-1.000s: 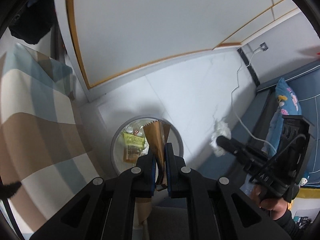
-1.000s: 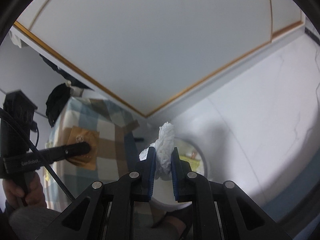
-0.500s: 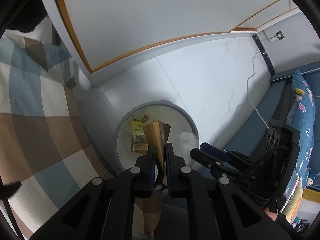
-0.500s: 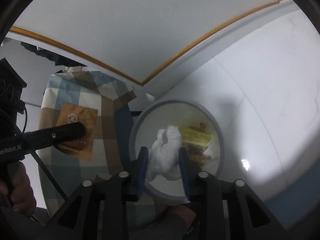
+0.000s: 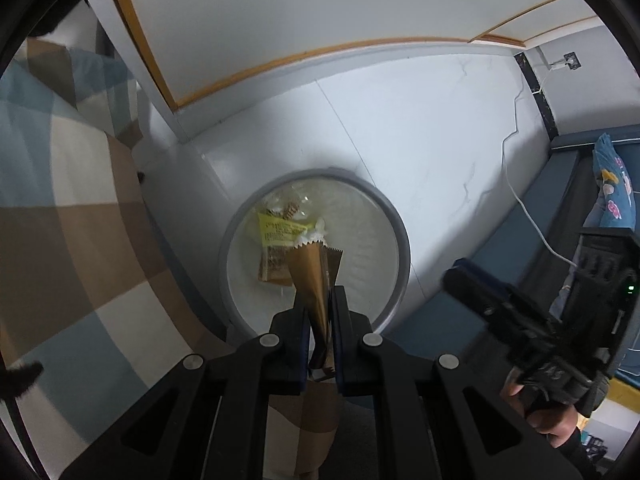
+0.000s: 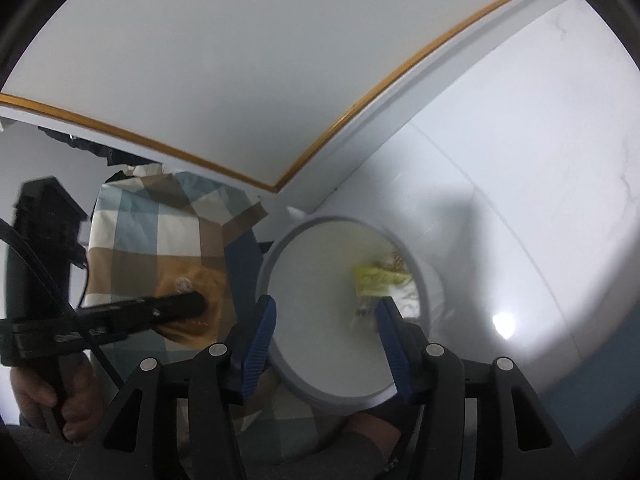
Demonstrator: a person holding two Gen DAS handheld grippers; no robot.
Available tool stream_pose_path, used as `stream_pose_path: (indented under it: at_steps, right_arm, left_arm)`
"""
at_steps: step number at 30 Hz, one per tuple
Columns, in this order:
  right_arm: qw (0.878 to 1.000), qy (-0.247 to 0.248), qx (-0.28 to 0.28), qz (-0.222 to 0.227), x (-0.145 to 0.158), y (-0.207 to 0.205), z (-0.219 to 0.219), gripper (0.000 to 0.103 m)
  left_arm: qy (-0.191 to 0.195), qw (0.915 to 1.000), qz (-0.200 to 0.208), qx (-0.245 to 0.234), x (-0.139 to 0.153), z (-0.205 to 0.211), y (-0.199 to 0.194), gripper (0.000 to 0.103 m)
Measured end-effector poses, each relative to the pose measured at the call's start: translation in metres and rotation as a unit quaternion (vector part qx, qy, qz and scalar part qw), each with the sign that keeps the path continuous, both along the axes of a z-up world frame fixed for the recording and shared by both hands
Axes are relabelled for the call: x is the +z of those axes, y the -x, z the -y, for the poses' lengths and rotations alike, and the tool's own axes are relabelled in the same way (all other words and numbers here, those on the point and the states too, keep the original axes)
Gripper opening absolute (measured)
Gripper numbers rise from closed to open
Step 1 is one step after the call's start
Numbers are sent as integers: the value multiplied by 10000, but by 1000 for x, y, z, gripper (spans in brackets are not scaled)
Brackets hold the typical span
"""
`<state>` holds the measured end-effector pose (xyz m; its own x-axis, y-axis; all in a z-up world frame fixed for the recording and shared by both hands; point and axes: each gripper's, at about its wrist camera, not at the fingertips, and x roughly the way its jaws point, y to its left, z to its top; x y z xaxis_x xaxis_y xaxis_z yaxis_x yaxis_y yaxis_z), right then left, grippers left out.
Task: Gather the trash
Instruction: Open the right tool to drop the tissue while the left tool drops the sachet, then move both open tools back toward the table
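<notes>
A round grey trash bin [image 5: 394, 220] with a clear liner stands on the white floor; it also shows in the right wrist view [image 6: 276, 252]. Inside lie a yellow-green wrapper [image 5: 280, 230], a brown packet and a bit of white tissue [image 5: 316, 234]. My left gripper [image 5: 320, 300] is shut on a gold-brown foil wrapper [image 5: 314, 268] and holds it over the bin's near side. My right gripper [image 6: 326, 312] is open and empty, right above the bin mouth. It appears at the right in the left wrist view [image 5: 472, 280].
A checked blue, brown and white cloth [image 5: 60, 200] hangs beside the bin on the left. A white wall panel with a wooden trim [image 5: 280, 60] is behind. A white cable [image 5: 520, 196] runs along the floor to a dark blue surface [image 5: 560, 184] at right.
My right gripper opened and the white tissue dropped into the bin. My left gripper moved closer over the bin, still holding the foil wrapper.
</notes>
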<state>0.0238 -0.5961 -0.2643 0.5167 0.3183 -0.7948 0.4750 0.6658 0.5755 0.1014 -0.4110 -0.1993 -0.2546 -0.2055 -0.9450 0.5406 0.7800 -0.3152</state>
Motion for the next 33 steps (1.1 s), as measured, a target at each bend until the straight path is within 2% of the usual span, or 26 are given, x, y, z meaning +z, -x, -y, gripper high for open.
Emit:
stream_pose_path:
  at_steps: [3, 5, 10, 12, 14, 17, 19, 24, 27, 33]
  right_arm:
    - [9999, 107, -107, 23, 5, 3, 4, 57]
    - [9998, 143, -165, 18, 6, 4, 5, 57]
    - [9995, 144, -283, 12, 8, 7, 9, 57]
    - [9995, 146, -296, 11, 9, 8, 10, 57]
    - [9995, 147, -295, 1, 9, 9, 9, 57]
    - [9994, 140, -314, -4, 10, 11, 8, 57]
    - [9994, 130, -323, -19, 11, 12, 8, 57]
    - [9992, 204, -332, 31, 23, 13, 6, 58]
    - [9983, 432, -363, 109, 40, 13, 4, 65]
    - [9967, 675, -277, 366, 76, 10, -3, 70]
  left_arm:
    - [-57, 9998, -196, -63, -5, 3, 1, 9]
    - [-246, 9995, -169, -86, -8, 6, 1, 9]
    - [-331, 9991, -211, -170, -12, 11, 3, 11]
    - [-329, 9991, -210, -174, -12, 10, 5, 14]
    - [-299, 9993, -146, -145, -9, 9, 5, 25]
    - [-235, 9997, 68, -99, 0, 5, 4, 40]
    - [-170, 9994, 275, -76, 10, 3, 4, 43]
    - [-31, 9977, 680, -8, 36, -3, 5, 44]
    - [151, 9940, 1081, 60, 56, -9, 6, 44]
    - [354, 9859, 1621, 217, 92, -25, 10, 48]
